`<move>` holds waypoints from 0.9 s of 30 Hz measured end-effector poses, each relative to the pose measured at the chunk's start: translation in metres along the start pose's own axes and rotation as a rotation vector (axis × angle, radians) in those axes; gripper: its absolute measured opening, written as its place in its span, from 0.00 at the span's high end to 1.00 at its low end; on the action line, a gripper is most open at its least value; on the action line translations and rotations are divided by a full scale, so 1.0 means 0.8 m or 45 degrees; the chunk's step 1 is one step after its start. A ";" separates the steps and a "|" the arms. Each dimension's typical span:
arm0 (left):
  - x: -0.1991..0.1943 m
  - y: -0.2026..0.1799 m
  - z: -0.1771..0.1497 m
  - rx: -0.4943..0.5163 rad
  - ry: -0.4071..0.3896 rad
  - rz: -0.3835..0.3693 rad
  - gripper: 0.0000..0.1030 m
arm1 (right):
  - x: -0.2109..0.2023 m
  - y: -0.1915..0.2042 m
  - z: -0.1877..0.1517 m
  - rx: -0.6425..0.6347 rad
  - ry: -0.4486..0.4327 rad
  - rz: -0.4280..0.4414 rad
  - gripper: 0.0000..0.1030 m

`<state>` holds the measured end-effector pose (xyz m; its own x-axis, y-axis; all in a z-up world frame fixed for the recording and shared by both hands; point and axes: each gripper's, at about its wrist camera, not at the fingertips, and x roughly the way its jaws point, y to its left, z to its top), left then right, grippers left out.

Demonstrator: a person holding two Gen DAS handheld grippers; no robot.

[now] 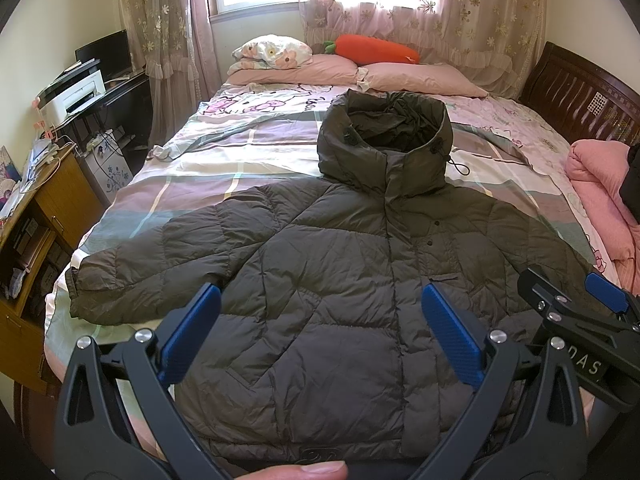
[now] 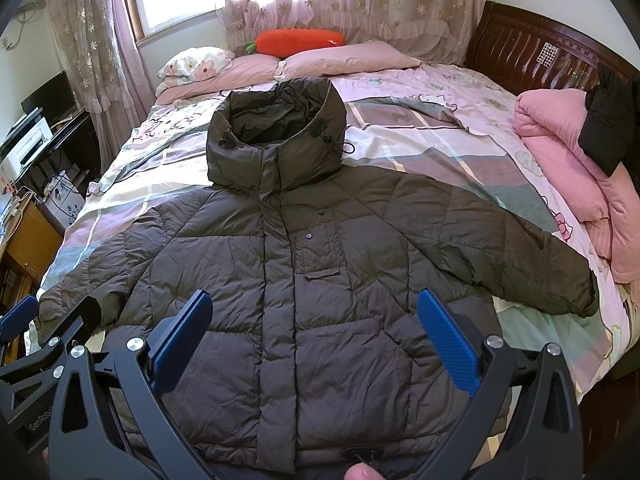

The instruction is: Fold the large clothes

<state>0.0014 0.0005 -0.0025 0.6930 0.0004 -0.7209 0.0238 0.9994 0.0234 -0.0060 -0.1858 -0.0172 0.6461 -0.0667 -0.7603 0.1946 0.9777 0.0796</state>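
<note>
A dark grey-brown hooded puffer jacket lies face up on the bed, front closed, both sleeves spread out to the sides, hood toward the pillows. My left gripper hovers open above the jacket's lower body, nothing between its blue pads. My right gripper also stands open over the lower front, holding nothing. The right gripper shows at the right edge of the left wrist view; the left gripper's tip shows at the left edge of the right wrist view. A thumb appears at the bottom.
The bed has a pastel patterned cover, pink pillows and a carrot plush at the far end. A folded pink quilt lies at the right with a dark garment on it. A wooden cabinet and a printer stand left.
</note>
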 end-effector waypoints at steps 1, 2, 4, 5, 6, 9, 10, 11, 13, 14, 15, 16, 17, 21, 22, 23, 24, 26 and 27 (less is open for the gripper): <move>0.001 0.000 0.000 0.000 0.000 0.000 0.02 | 0.000 0.000 0.000 0.000 0.000 0.000 0.01; 0.002 0.000 0.000 0.000 0.000 0.000 0.02 | 0.000 0.000 0.000 0.000 0.000 0.001 0.01; 0.003 0.000 -0.001 0.000 0.001 0.001 0.02 | 0.000 0.000 0.000 0.000 0.001 0.000 0.01; 0.004 0.001 -0.001 0.000 0.001 0.000 0.02 | 0.000 -0.001 0.001 0.000 0.001 0.001 0.01; 0.005 0.001 -0.001 0.000 0.001 0.000 0.02 | 0.000 0.000 0.000 0.001 0.001 0.001 0.01; 0.007 0.001 -0.002 0.001 0.001 0.001 0.02 | 0.001 0.000 0.001 0.001 0.002 0.001 0.01; 0.008 0.001 -0.002 0.001 0.002 0.001 0.02 | 0.001 0.000 0.000 0.001 0.003 0.002 0.01; 0.009 0.001 -0.002 0.001 0.002 0.001 0.02 | 0.001 0.000 0.000 0.001 0.003 0.001 0.01; 0.010 0.002 -0.003 0.001 0.003 0.001 0.02 | 0.002 0.000 -0.002 0.001 0.004 0.001 0.01; 0.011 0.002 -0.003 0.001 0.003 0.001 0.02 | 0.002 0.000 -0.001 0.001 0.004 0.001 0.01; 0.011 0.002 -0.003 0.001 0.004 0.001 0.02 | 0.002 -0.001 0.000 0.002 0.004 0.002 0.01; 0.012 0.002 -0.003 0.001 0.003 0.001 0.02 | 0.002 0.000 -0.002 0.002 0.005 0.003 0.01; 0.013 0.002 -0.003 0.002 0.003 0.001 0.02 | 0.002 0.000 0.000 0.001 0.005 0.001 0.01; 0.016 0.002 -0.004 0.002 0.004 0.002 0.02 | 0.003 0.000 0.000 0.001 0.005 0.002 0.01; 0.017 0.002 -0.004 0.003 0.005 0.002 0.02 | 0.003 0.000 -0.001 0.000 0.007 0.003 0.01; 0.018 0.002 -0.005 0.006 0.008 0.001 0.02 | 0.004 0.000 -0.002 -0.002 0.008 0.003 0.01; 0.020 0.003 -0.005 0.008 0.016 -0.010 0.02 | 0.005 0.000 -0.003 -0.009 0.011 0.009 0.01; 0.030 0.003 -0.004 0.014 0.070 -0.077 0.02 | 0.011 -0.011 -0.001 -0.010 0.008 0.019 0.01; 0.040 0.005 -0.002 0.011 0.125 -0.138 0.02 | 0.017 -0.024 0.003 0.014 0.005 -0.006 0.01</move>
<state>0.0221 0.0042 -0.0267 0.6123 -0.1040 -0.7837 0.1010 0.9935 -0.0529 0.0008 -0.2062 -0.0275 0.6421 -0.0702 -0.7634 0.2056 0.9751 0.0832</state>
